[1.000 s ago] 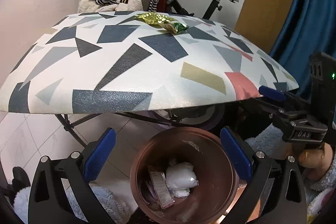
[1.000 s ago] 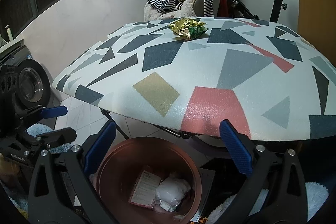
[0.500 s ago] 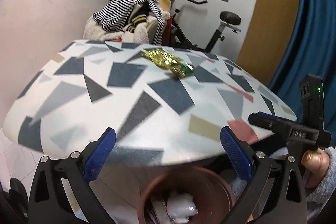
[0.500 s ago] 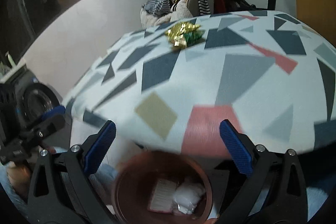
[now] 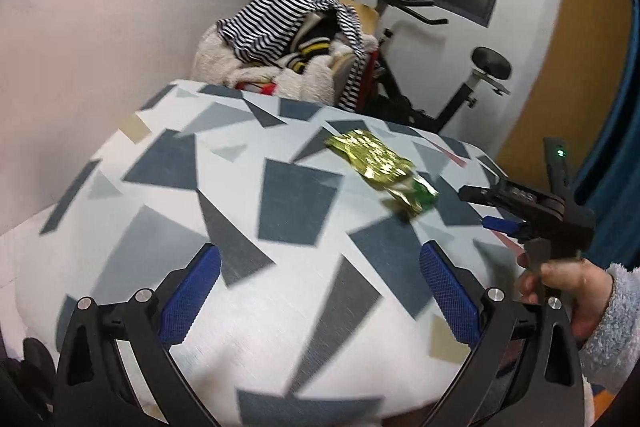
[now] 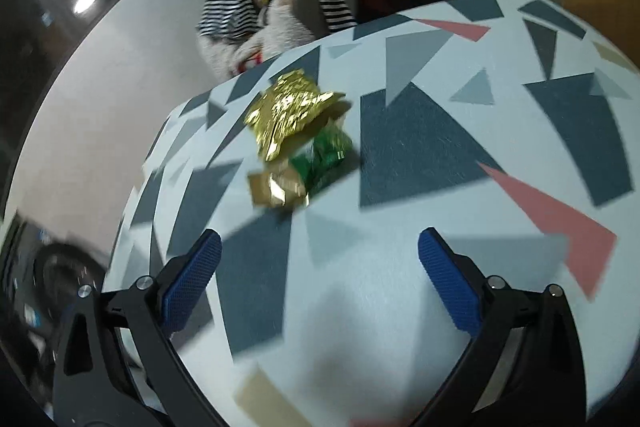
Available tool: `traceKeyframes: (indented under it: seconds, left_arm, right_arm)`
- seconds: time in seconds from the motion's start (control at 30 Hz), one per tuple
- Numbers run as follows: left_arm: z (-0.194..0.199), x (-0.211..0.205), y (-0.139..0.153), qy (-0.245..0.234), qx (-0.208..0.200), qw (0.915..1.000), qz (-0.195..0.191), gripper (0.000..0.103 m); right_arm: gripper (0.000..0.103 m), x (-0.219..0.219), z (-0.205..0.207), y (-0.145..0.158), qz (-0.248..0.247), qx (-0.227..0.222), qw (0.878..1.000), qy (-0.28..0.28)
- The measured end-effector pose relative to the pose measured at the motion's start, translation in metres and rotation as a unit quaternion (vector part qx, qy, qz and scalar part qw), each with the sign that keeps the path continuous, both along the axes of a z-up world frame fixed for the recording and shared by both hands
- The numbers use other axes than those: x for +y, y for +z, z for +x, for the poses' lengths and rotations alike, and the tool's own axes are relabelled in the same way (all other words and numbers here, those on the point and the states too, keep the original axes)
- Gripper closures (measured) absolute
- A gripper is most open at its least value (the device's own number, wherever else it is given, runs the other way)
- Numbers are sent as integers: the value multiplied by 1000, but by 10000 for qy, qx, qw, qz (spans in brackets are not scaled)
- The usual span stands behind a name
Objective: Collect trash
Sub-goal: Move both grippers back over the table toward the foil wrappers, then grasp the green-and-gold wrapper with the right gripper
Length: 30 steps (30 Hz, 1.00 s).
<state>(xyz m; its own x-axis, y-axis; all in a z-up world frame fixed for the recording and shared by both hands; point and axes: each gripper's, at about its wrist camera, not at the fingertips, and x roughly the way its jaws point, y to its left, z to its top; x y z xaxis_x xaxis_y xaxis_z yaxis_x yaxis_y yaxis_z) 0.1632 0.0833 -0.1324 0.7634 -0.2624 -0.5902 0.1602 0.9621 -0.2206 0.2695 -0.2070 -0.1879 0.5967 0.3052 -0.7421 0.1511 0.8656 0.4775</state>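
From the left wrist view, the left gripper hangs over the near part of the patterned table with its blue pads spread wide and nothing between them. The crumpled gold and green wrapper lies on the tabletop well ahead of this tool and off to its right, its long axis running from far-left to near-right, with the green end nearest the right gripper. That other tool, held by a hand in a fluffy sleeve, comes in from the right, and its tip sits just beside the wrapper's green end; from here it looks narrower, but side-on I cannot tell its opening for sure. From the right wrist view, the right gripper shows its pads set wide apart and empty. The wrapper lies ahead and slightly left of its centreline, apart from the fingertips, the gold bunch at the far end and the green part with a loose gold flap at the near end. Its length runs roughly along the approach line, tilted a little left. Judging from both views, the right tool is the nearer one and is better placed to close on the wrapper's near end with a short forward reach.
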Motion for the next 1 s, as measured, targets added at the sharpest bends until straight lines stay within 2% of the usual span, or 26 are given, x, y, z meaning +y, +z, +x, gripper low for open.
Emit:
traceKeyframes:
  seconds: [0.1, 0.27, 0.37, 0.43, 0.47, 0.53, 0.63, 0.8, 0.93, 1.0]
  left_arm:
    - [13, 10, -2, 91, 24, 9999, -61, 6]
    - [33, 33, -13, 336, 258, 9977, -525, 7]
    - [43, 45, -23, 398, 507, 9937, -920, 19]
    - [48, 48, -29, 383, 648, 9905, -1152, 26]
    - [52, 48, -32, 347, 701, 9889, -1263, 31]
    - [59, 46, -36, 302, 794, 9869, -1374, 35]
    - [73, 35, -42, 200, 1004, 9804, -1683, 36]
    - [104, 5, -49, -43, 1349, 9681, -2110, 36]
    - [145, -36, -49, -181, 1498, 9678, -2016, 36]
    - [165, -50, -50, -159, 1538, 9680, -1975, 29]
  right_arm:
    - [17, 10, 31, -12, -36, 319, 9988, -361]
    - [19, 29, 65, -22, -520, 493, 9961, -519]
    - [21, 38, 80, -24, -1008, 517, 9928, -392]
    - [46, 41, 79, -22, -1055, 422, 9934, -176]
    - [50, 42, 78, -21, -1076, 337, 9936, -23]
    - [66, 36, 73, -16, -1075, 118, 9936, 321]
    - [77, 26, 65, -14, -1081, -112, 9926, 537]
    - [79, -9, 46, -3, -1253, -776, 9872, 603]
    - [79, -20, 31, 7, -1611, -1013, 9801, 567]
    - [79, -31, 27, 5, -1621, -1097, 9793, 512]
